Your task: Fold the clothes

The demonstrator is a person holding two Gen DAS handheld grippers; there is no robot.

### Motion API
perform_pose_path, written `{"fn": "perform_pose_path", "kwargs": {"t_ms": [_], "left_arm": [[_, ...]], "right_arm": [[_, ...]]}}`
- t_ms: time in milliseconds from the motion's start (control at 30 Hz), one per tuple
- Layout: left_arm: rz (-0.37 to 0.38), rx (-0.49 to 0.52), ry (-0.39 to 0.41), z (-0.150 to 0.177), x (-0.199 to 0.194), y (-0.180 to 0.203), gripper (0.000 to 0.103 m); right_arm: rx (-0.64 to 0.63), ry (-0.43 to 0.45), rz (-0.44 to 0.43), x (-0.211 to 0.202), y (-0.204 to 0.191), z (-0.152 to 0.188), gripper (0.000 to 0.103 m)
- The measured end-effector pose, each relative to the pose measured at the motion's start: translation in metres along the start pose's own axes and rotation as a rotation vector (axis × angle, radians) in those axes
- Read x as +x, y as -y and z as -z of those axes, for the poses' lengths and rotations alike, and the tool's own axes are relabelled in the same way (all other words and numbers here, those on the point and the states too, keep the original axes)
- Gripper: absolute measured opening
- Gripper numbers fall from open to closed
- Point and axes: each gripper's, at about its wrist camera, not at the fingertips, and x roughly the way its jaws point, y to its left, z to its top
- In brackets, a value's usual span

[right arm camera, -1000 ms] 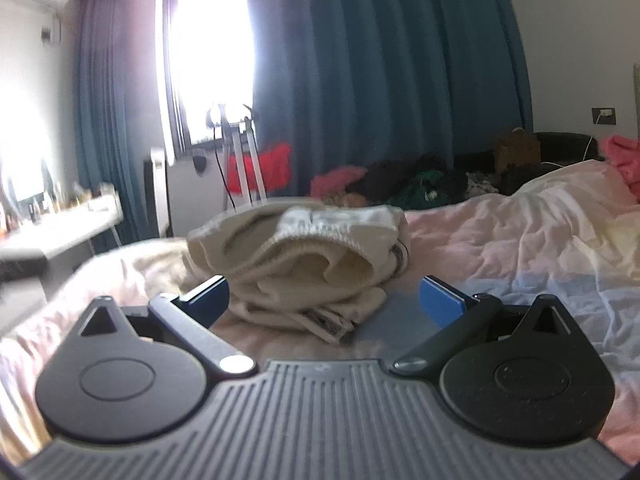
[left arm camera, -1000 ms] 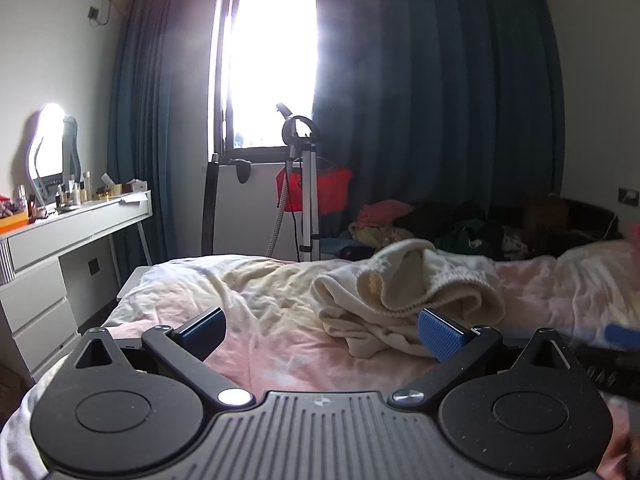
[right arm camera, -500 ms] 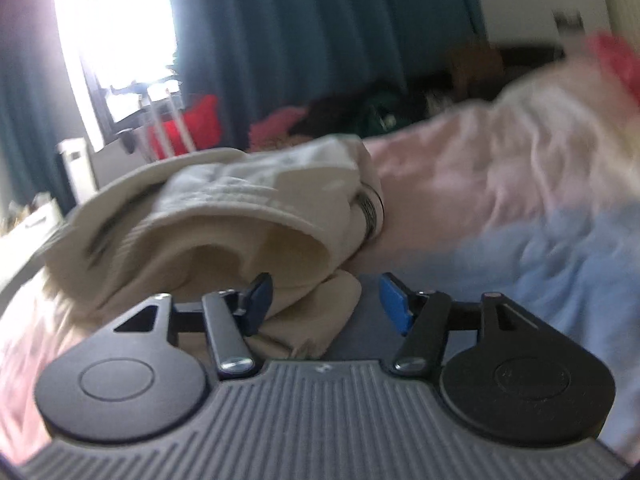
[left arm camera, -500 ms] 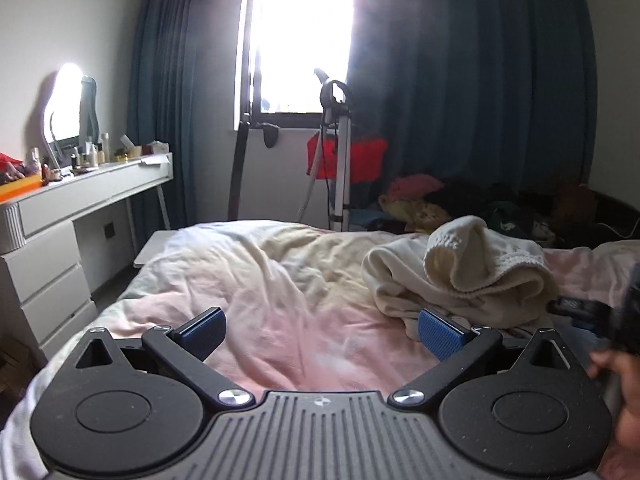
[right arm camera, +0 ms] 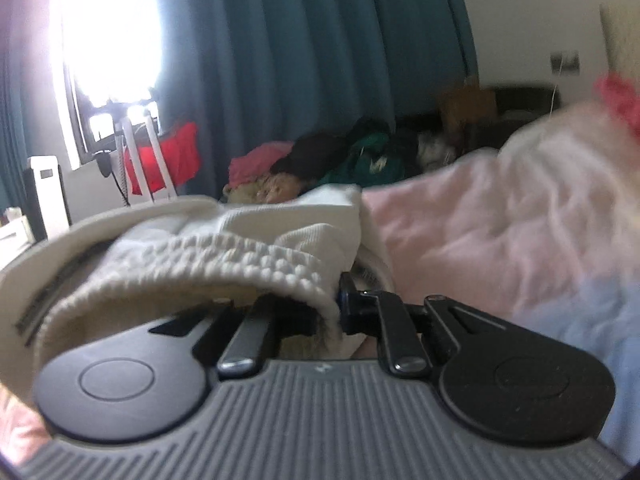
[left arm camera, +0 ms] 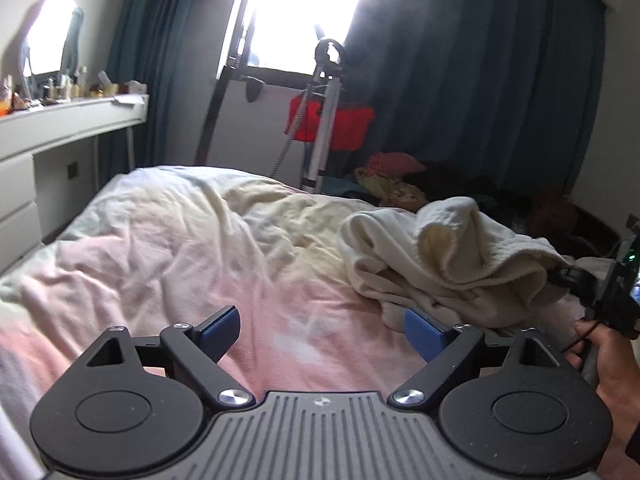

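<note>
**Left spread wide, right clamped on cloth**

Our left hand-held gripper (left arm camera: 320, 330) hovers low with its blue-padded fingers (left arm camera: 423, 333) set wide apart and nothing between them. Our right hand-held gripper (right arm camera: 320, 308) has its fingers drawn close together, pinching the edge of the cream knit garment (right arm camera: 224, 264). Our right hand (left arm camera: 604, 364) wraps that tool's handle.

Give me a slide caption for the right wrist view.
Right gripper with jaws closed on a cream knit garment lying on the pink bed.
</note>
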Motion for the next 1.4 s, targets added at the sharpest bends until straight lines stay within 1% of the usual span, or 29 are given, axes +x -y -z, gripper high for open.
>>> {"fn": "perform_pose_path", "kwargs": {"t_ms": [67,267,333,433,533,600,667,700,767,833,900,933,967,1000,1067,1133,1200,1267,1300,1333,1367,1400], "left_arm": [[0.027,0.011,0.008,0.003,-0.008,0.005,0.093],[0.12,0.078,0.034,0.015,-0.036,0.027,0.094],[0.147,0.108,0.04,0.021,-0.046,0.035,0.094],[0.189,0.153,0.051,0.03,-0.061,0.047,0.094],[0.268,0.153,-0.003,0.044,-0.069,0.056,0.094],[0.304,0.141,-0.056,0.054,-0.069,0.062,0.094],[0.331,0.118,-0.13,0.064,-0.062,0.068,0.093],[0.345,0.103,-0.166,0.068,-0.057,0.07,0.092],[0.354,0.07,-0.222,0.075,-0.046,0.074,0.09],[0.358,0.023,-0.255,0.079,-0.034,0.072,0.089],[0.365,-0.03,-0.284,0.082,-0.021,0.069,0.082],[0.371,-0.045,-0.295,0.083,-0.017,0.068,0.075],[0.378,-0.058,-0.304,0.085,-0.014,0.067,0.072],[0.384,-0.071,-0.314,0.087,-0.01,0.067,0.071],[0.411,-0.055,-0.327,0.091,-0.005,0.072,0.069],[0.408,-0.009,-0.336,0.097,-0.001,0.08,0.068],[0.396,0.04,-0.329,0.1,0.004,0.092,0.065],[0.368,0.089,-0.308,0.102,0.01,0.1,0.051],[0.345,0.113,-0.297,0.102,0.013,0.103,0.043],[0.322,0.138,-0.286,0.103,0.015,0.105,0.027],[0.322,0.122,-0.284,0.1,0.015,0.101,0.024],[0.327,0.066,-0.264,0.093,0.011,0.09,0.022]], "right_arm": [[-0.027,0.038,-0.013,-0.028,0.004,-0.012,0.013],[-0.159,0.107,-0.119,-0.138,-0.002,-0.043,0.013],[-0.172,0.13,-0.151,-0.177,-0.001,-0.05,0.013],[-0.158,0.141,-0.208,-0.231,0.007,-0.055,0.013],[-0.19,0.163,-0.235,-0.274,0.016,-0.047,0.013],[-0.228,0.167,-0.237,-0.291,0.025,-0.035,0.013],[-0.276,0.155,-0.215,-0.298,0.034,-0.021,0.013],[-0.278,0.122,-0.205,-0.297,0.039,-0.016,0.013],[-0.199,0.036,-0.196,-0.289,0.056,-0.011,0.013],[-0.133,-0.063,-0.189,-0.281,0.073,-0.007,0.014],[-0.114,-0.118,-0.172,-0.279,0.086,-0.003,0.015],[-0.116,-0.138,-0.17,-0.279,0.091,-0.002,0.016],[-0.107,-0.155,-0.165,-0.28,0.095,0.0,0.016],[-0.081,-0.171,-0.16,-0.281,0.098,0.004,0.016],[-0.006,-0.222,-0.169,-0.278,0.108,0.008,0.017],[0.044,-0.263,-0.18,-0.272,0.113,0.015,0.017],[0.063,-0.288,-0.178,-0.266,0.113,0.018,0.018],[0.074,-0.315,-0.18,-0.26,0.113,0.02,0.029],[0.083,-0.334,-0.192,-0.257,0.114,0.021,0.044],[0.096,-0.351,-0.204,-0.254,0.115,0.023,0.057],[0.106,-0.363,-0.21,-0.253,0.116,0.025,0.062],[0.11,-0.371,-0.212,-0.251,0.116,0.026,0.067]]}}
